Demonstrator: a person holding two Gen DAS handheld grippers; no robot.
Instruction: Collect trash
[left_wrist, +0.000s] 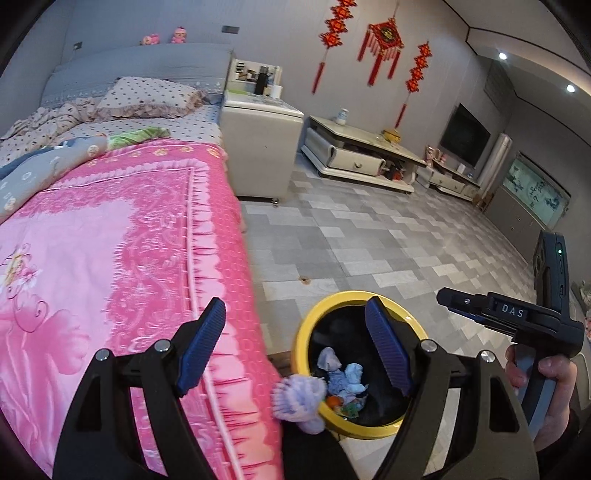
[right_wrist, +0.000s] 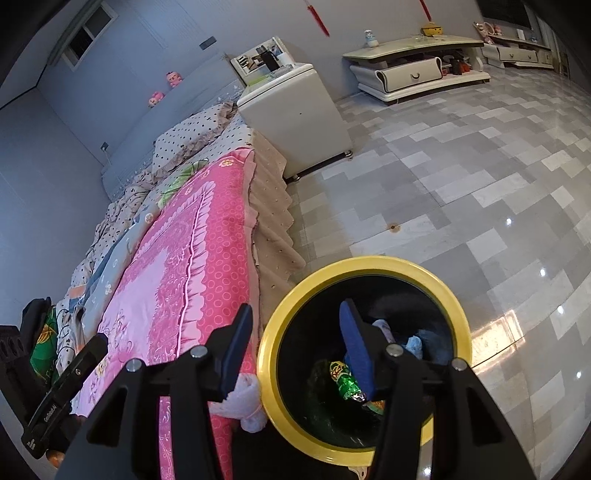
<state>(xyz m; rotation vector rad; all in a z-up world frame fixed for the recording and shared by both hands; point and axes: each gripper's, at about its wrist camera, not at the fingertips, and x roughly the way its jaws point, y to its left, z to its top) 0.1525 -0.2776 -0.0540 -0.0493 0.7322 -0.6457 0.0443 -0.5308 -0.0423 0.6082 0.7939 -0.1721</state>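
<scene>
A yellow-rimmed black bin (left_wrist: 306, 332) (right_wrist: 461, 317) stands on the floor against the bed's side. Crumpled pale tissues (left_wrist: 345, 376) and colourful wrappers (left_wrist: 349, 406) lie inside it. In the right wrist view a green foil wrapper (right_wrist: 345, 382) lies loose in the bin, just under one fingertip. My left gripper (left_wrist: 295, 332) is open above the bed's edge and the bin, nothing between its fingers. My right gripper (right_wrist: 295, 343) is open too, one finger over the blanket and one over the bin. A lilac fluffy thing (left_wrist: 299, 400) (right_wrist: 247, 404) sits wedged between bed and bin.
The bed with a pink blanket (left_wrist: 110, 258) (right_wrist: 177, 266) fills the left. A white bedside cabinet (left_wrist: 258, 147) and a low TV stand (left_wrist: 362, 155) stand beyond on the grey tiled floor (left_wrist: 369, 240). A hand (left_wrist: 554, 387) holds the right gripper's handle.
</scene>
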